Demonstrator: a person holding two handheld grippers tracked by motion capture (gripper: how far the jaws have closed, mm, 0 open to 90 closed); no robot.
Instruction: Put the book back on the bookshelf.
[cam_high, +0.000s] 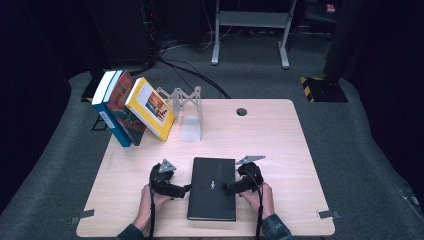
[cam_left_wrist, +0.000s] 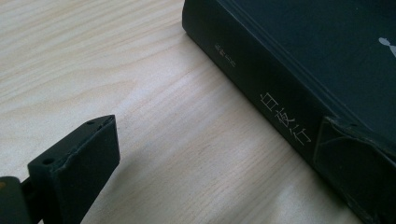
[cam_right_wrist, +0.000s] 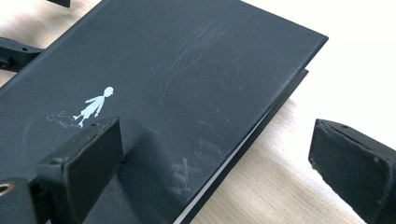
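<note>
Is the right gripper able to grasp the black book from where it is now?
Probably yes: the right gripper has its jaws open astride the black book's page edge, with nothing between.

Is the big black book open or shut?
Shut. The black hardcover book lies flat on the light wooden table, front cover down over its pages, small white figure on top.

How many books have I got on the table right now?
4: the black book lies flat between the grippers; the blue book, red book and yellow book lean together at the far left corner.
</note>
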